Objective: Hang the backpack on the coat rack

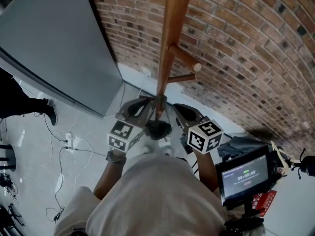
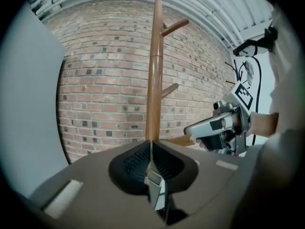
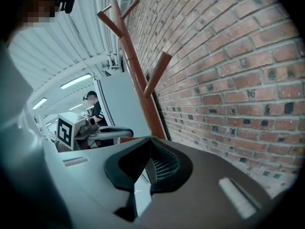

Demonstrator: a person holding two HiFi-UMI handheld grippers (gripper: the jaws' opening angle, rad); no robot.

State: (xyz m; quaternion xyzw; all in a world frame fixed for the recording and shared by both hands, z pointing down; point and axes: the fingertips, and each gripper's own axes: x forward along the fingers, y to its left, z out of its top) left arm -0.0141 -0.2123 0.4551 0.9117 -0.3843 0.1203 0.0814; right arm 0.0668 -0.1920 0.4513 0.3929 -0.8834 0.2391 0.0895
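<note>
Jaws of left hand-held gripper (image 2: 151,145) and right hand-held gripper (image 3: 150,142) are pressed together, nothing visibly pinched. Backpack hold should be confirmed before the coat rack (image 1: 173,33) peg (image 1: 187,60) is approached.

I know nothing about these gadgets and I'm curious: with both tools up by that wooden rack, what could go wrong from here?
The left gripper and right gripper both have shut, empty jaws close to the slim rack; a bump might rock it. No backpack shows, so it has yet to be fetched. Cables on the floor could trip the person.
</note>
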